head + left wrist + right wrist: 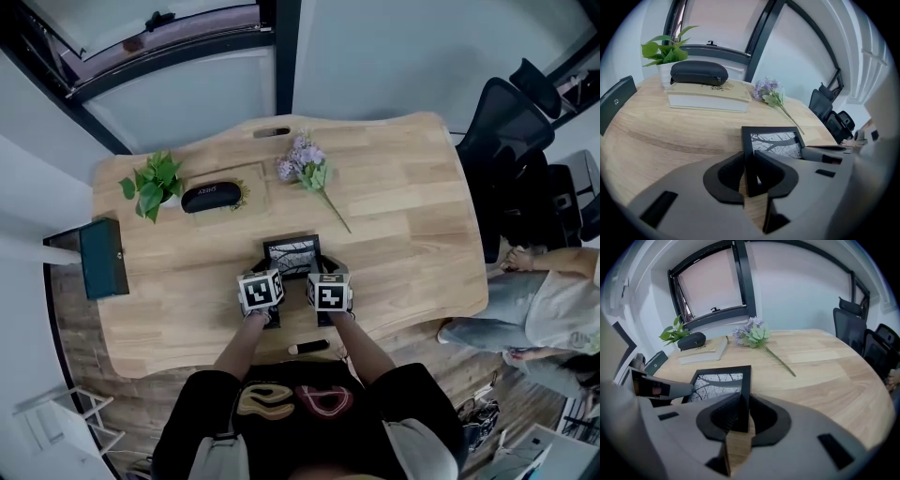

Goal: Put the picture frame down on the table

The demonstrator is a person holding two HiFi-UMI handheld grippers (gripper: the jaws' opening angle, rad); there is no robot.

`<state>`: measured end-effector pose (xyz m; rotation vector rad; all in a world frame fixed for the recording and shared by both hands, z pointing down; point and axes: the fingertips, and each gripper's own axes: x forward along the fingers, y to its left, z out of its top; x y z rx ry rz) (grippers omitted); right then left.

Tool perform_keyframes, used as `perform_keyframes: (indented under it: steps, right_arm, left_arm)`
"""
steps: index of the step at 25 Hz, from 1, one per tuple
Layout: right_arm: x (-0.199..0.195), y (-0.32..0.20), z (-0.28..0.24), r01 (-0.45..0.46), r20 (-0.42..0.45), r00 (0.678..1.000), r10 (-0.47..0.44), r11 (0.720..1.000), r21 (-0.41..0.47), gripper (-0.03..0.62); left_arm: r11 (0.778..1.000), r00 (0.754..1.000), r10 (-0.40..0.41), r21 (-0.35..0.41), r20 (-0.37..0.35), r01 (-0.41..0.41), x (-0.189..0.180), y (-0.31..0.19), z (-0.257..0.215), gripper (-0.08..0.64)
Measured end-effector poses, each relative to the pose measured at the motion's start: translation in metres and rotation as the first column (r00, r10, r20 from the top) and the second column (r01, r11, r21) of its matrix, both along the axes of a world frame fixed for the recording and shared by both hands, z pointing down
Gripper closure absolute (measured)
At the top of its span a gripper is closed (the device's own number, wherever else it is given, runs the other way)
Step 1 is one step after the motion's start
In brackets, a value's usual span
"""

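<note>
A black picture frame [292, 251] with a black-and-white branch print lies low over the wooden table [412, 216], near its front middle. My left gripper [269, 302] is shut on the frame's left side rail [749, 161]. My right gripper [322, 302] is shut on the right side rail [744, 397]. In the left gripper view the print [776, 143] shows to the right of the jaws. In the right gripper view the print [717, 383] lies to their left. I cannot tell whether the frame rests on the wood.
A sprig of purple flowers [311, 173] lies beyond the frame. A black glasses case [211, 197] sits on a flat book at back left, beside a small potted plant [155, 183]. A dark pen [307, 348] lies at the front edge. Office chairs [511, 141] stand to the right.
</note>
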<state>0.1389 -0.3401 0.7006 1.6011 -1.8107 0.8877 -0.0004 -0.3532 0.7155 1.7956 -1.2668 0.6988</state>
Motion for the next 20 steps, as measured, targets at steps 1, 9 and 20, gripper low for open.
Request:
perform_keyframes:
  steps: [1, 9, 20]
  right_arm:
    - [0.000, 0.000, 0.001, -0.001, 0.003, 1.000, 0.001, 1.000, -0.003, 0.518]
    - [-0.002, 0.000, 0.010, 0.003, 0.013, 1.000, -0.002, 1.000, -0.027, 0.518]
    - [-0.004, 0.000, 0.016, 0.019, 0.022, 1.000, -0.018, 0.998, -0.061, 0.517]
  left_arm:
    - [1.000, 1.000, 0.000, -0.003, 0.002, 0.000, 0.000, 0.000, 0.001, 0.480]
    - [1.000, 1.000, 0.007, -0.011, 0.019, -0.006, -0.002, -0.002, 0.005, 0.480]
    - [0.999, 1.000, -0.008, -0.034, 0.017, 0.008, -0.004, 0.000, 0.008, 0.480]
